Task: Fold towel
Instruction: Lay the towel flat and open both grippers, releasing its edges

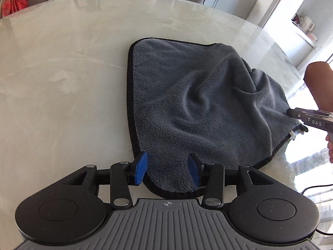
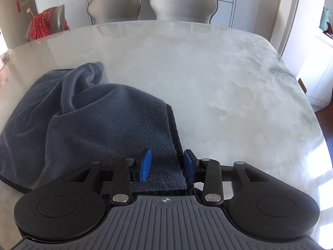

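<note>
A grey towel [image 1: 197, 95] with a black hem lies rumpled on the pale marble table [image 1: 62, 73], folded over on itself with loose ridges. My left gripper [image 1: 167, 156] stands open, its blue pads on either side of the towel's near left corner without pressing on it. In the right wrist view the towel [image 2: 100, 125] fills the left half, humped up. My right gripper [image 2: 168, 153] is open over the towel's near right corner, the hem running between its pads. The left wrist view also shows the right gripper [image 1: 301, 118] at the towel's right edge.
Two grey chairs [image 2: 183, 2] [image 2: 116, 4] stand behind the table's [image 2: 229, 83] far edge. A red cloth [image 2: 41, 25] hangs over a chair at the far left. A person's forearm [image 1: 318, 83] reaches in from the right. A white pot on a shelf [image 1: 306, 23] stands by the window.
</note>
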Demonstrator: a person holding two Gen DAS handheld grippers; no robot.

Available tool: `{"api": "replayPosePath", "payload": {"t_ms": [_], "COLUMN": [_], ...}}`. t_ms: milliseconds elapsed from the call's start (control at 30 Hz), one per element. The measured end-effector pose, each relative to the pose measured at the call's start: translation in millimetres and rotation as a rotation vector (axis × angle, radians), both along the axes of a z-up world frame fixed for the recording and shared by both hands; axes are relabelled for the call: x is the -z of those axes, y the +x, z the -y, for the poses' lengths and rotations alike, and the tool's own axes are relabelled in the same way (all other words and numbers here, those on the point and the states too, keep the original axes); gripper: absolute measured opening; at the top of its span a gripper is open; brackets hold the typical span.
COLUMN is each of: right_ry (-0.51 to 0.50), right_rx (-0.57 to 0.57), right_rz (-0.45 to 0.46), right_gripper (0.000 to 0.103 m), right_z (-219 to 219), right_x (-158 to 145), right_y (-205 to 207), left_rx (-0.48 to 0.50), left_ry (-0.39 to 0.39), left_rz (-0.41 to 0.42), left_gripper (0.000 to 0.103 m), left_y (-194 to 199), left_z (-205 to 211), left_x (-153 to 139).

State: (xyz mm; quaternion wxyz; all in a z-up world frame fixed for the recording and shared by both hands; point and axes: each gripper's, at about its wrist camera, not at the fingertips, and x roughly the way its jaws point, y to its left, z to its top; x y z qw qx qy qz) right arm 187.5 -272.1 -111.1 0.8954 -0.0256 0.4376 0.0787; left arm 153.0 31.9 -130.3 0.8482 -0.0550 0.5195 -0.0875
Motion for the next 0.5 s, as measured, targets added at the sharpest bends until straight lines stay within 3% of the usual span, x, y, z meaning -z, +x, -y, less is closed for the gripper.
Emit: {"api": "replayPosePath", "payload": {"t_ms": [167,233,500], "right_ry": [-0.031,-0.031,0.005], "right_rx": [-0.009,0.006,0.027], "right_rz": [0.008,0.01,0.001], "right_gripper": [0.051,0.056,0.058], "right_z": [-4,-2,4], "right_x": [0,1,3], "right_y": [0,0,0], "left_rx": [0.004,-0.012,-0.043], "left_ry": [0.088,0.142,0.143], "left_rz": [0.004,-0.002,-0.005], "left_gripper": [0.059,0.071,0.071], "left_y": [-2,-2,-2], "left_z": [18,23,21], "left_x": [-2,-1,-1]}}
